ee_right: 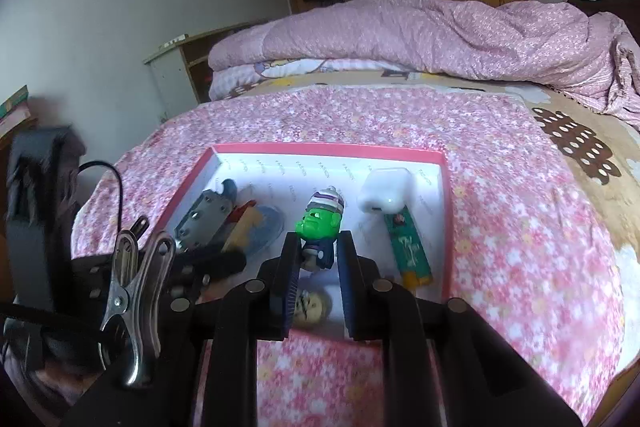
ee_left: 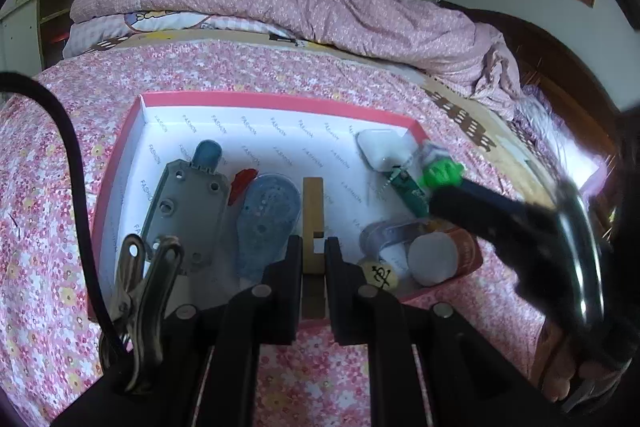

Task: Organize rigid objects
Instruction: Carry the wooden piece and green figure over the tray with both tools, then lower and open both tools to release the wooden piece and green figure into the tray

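Between right claw (ee_right: 317, 254) pads: green-headed figurine (ee_right: 320, 223)

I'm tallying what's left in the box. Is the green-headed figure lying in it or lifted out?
Lifted: the green-headed figure is clamped between the right gripper fingers, above the pink box floor.

Green-headed toy figure (ee_right: 320, 227) with striped cap, upright, pinched at the body above a pink-rimmed box (ee_right: 447, 227). Wooden block (ee_left: 313, 223) gripped lengthwise over the box floor.
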### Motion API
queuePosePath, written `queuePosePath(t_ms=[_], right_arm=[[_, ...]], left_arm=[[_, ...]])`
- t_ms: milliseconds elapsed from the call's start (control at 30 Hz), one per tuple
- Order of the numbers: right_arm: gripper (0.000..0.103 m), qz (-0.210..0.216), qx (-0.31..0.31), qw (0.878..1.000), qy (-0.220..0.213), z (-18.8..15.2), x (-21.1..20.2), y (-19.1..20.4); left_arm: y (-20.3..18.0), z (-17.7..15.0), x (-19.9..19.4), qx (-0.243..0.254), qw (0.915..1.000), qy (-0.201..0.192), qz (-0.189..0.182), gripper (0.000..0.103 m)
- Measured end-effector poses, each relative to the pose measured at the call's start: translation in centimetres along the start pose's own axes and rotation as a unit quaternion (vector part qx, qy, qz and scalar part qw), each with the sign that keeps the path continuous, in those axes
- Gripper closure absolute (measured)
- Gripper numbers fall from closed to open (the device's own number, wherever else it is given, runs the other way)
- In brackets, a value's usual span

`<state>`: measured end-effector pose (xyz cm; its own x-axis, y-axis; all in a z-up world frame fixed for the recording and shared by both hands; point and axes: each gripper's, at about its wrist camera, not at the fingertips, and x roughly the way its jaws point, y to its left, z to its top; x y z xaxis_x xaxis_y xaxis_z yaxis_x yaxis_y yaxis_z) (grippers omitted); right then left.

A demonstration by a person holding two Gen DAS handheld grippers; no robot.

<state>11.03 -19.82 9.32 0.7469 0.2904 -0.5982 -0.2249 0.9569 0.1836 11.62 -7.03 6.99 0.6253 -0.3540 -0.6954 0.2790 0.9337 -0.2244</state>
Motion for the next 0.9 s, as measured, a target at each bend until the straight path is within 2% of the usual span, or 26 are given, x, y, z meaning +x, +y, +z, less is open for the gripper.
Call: queuePosePath(t_ms=[433, 900], right_arm=[[0.084, -0.007, -0.002, 0.999, 0.038, 1.8, 5.3, -0.8], [0.083, -0.004, 0.000, 0.998, 0.059, 2.4, 7.5, -1.1]], left_arm=[[0.7, -0.2, 1.8, -0.003, 0.9996, 0.020, 0.020, 0.091], [2.3, 0.1, 2.4, -0.033, 0.9989, 0.026, 0.022, 0.091]])
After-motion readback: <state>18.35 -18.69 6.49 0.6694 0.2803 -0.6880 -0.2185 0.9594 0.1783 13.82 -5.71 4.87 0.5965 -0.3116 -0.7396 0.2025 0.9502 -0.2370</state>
